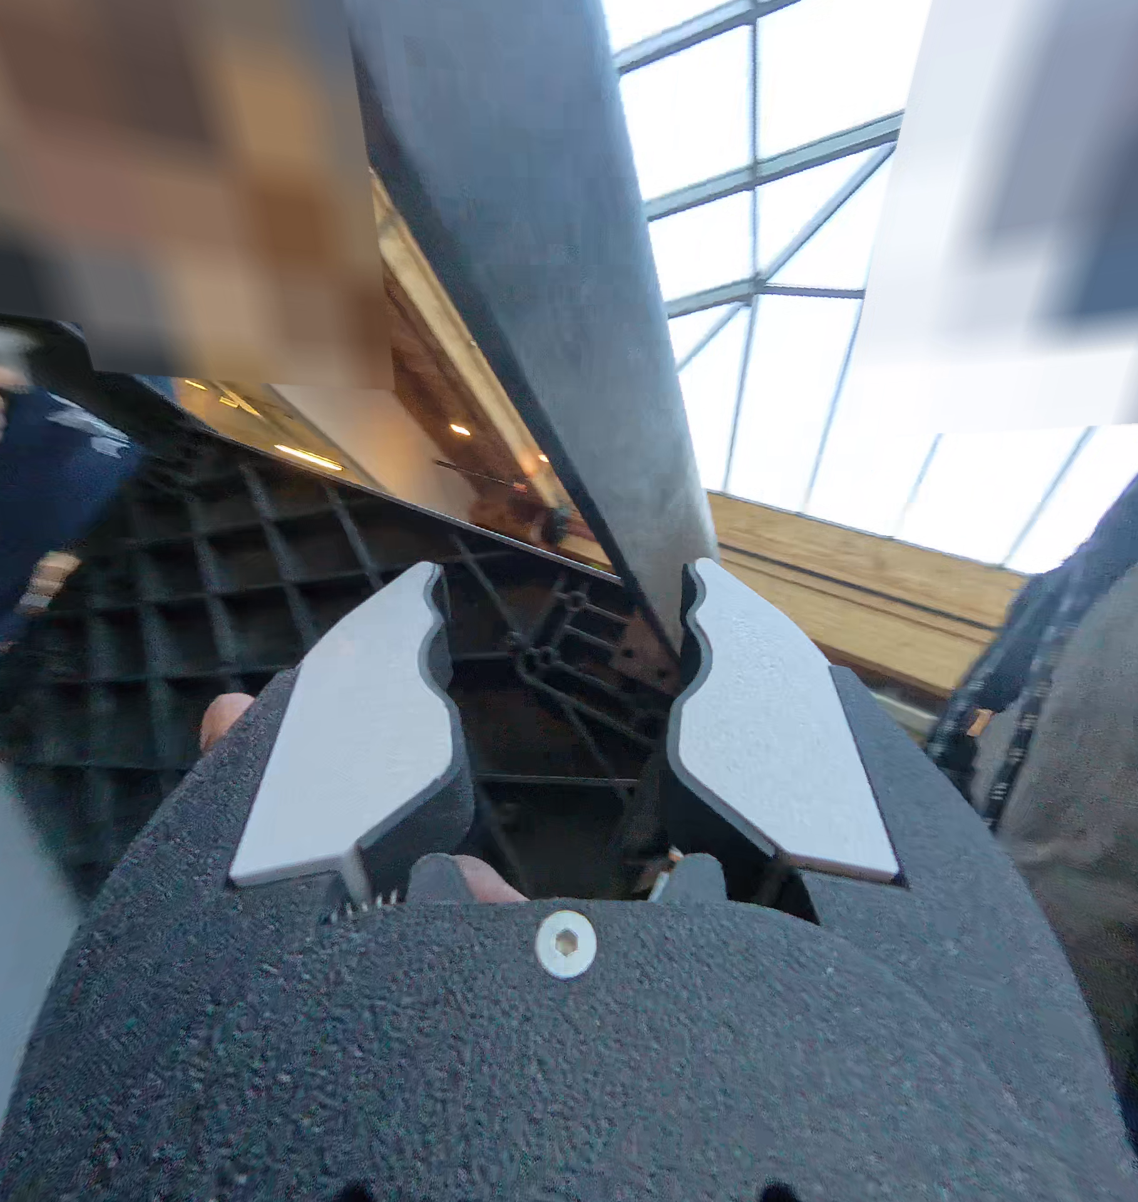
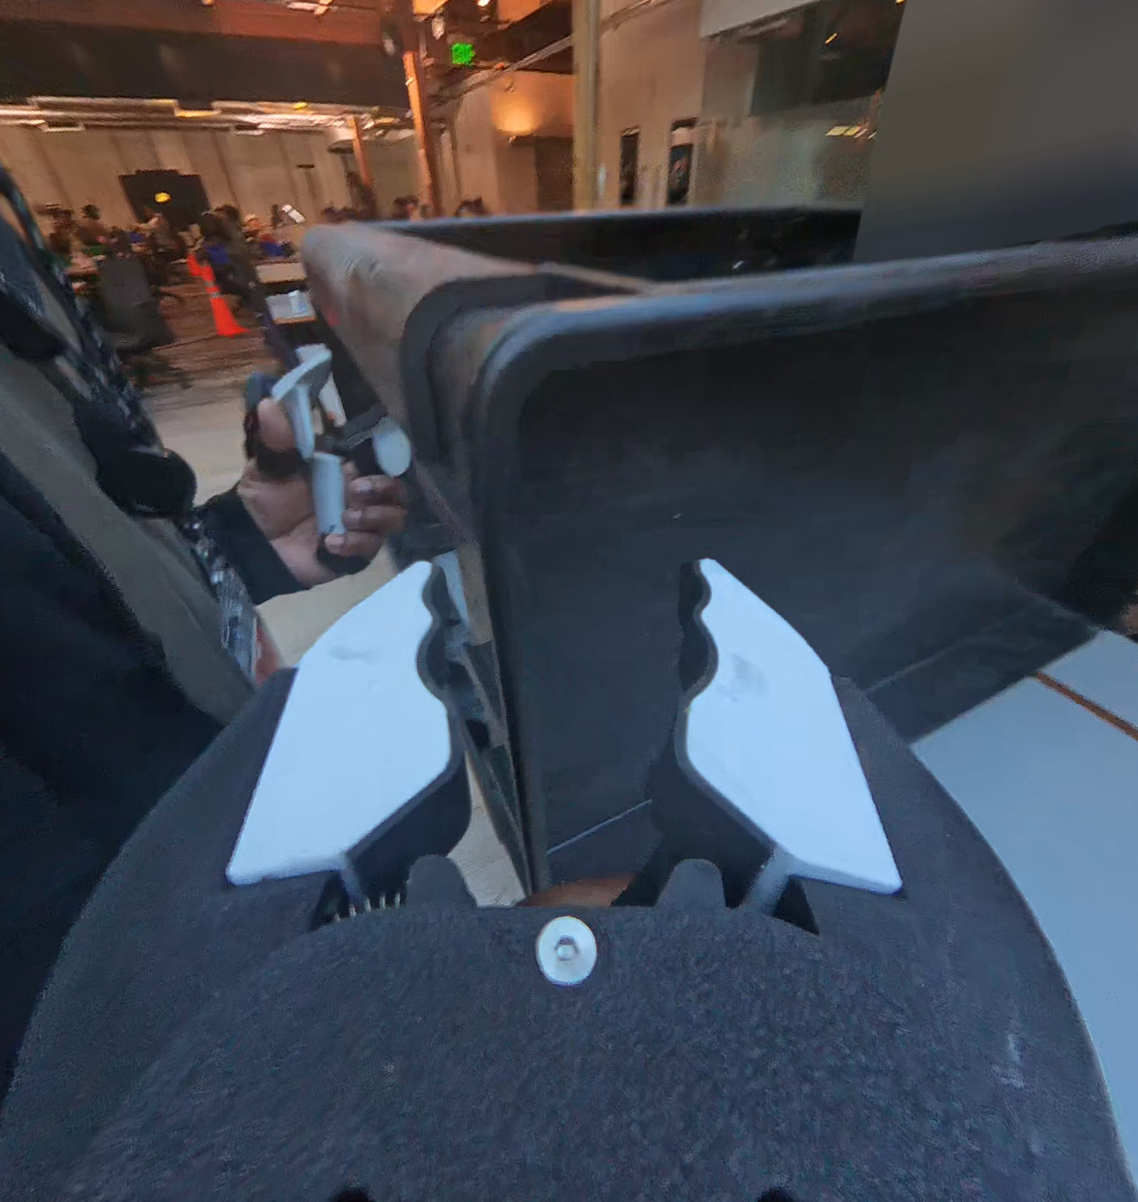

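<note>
A black plastic crate is held up between both grippers. In the left wrist view I look up at its ribbed underside point(image 1: 228, 585), and a dark grey flat panel point(image 1: 540, 260) rises from it. My left gripper point(image 1: 560, 572) is open wide, and the panel's lower edge meets the right fingertip point(image 1: 703, 598). In the right wrist view my right gripper point(image 2: 563, 572) is open wide and straddles a corner wall of the crate point(image 2: 813, 488). The left gripper point(image 2: 332, 442), held in a hand, sits against the crate's far left side.
A person's dark and tan clothing point(image 2: 65, 520) fills the left of the right wrist view and also shows in the left wrist view point(image 1: 1073, 715). A white table point(image 2: 1041, 780) lies lower right. Orange cones point(image 2: 218, 306) and seated people are far behind. Skylight panes point(image 1: 781, 195) and a wooden beam point(image 1: 846, 585) are overhead. My hands' fingertips stand some 30 cm from each other.
</note>
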Available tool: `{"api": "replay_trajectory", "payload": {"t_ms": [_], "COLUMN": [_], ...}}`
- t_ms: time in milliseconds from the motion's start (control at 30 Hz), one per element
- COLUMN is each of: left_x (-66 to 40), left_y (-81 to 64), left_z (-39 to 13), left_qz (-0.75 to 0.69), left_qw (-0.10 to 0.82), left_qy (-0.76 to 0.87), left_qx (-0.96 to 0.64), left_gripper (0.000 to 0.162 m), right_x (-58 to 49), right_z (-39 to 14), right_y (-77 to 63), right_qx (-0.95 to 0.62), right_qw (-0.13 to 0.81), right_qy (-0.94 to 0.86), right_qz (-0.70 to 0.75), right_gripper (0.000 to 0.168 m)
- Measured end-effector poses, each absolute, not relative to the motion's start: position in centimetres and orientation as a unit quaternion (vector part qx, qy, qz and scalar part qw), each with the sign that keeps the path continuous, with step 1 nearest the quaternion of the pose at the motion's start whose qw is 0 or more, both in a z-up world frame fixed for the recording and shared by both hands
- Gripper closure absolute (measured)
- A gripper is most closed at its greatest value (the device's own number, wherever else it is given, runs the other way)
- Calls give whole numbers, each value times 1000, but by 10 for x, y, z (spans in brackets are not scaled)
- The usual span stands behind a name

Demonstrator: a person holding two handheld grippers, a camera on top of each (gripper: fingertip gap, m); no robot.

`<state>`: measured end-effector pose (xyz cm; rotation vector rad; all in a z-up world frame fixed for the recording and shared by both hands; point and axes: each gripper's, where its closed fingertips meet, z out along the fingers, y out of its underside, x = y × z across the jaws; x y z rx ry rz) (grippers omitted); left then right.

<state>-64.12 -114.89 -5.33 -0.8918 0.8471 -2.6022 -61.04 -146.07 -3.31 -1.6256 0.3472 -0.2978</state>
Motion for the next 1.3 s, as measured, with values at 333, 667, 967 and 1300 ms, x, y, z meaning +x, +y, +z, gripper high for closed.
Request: {"api": "replay_trajectory", "payload": {"t_ms": [333, 667, 967, 1300], "left_x": [-661, -705, -695, -678], "left_y": [-1028, -954, -963, -983], "left_z": [-46, -16, -12, -27], "left_qz": [-760, -636, -633, -660], "left_qw": [425, 588, 589, 543], "left_qy": [287, 283, 307, 337], "left_qx": [-400, -412, -398, -395], "left_gripper": [87, 81, 83, 87], "right_x": [-592, -599, -595, -590], "right_z": [28, 84, 74, 64], "right_y": [-1517, -1579, -1546, -1519], "right_qx": [-660, -647, -638, -645], "right_qw": [683, 633, 662, 676], "right_qy": [177, 176, 167, 162], "right_qz": [-258, -388, -357, -317], "right_gripper": [98, 99, 100, 103]}}
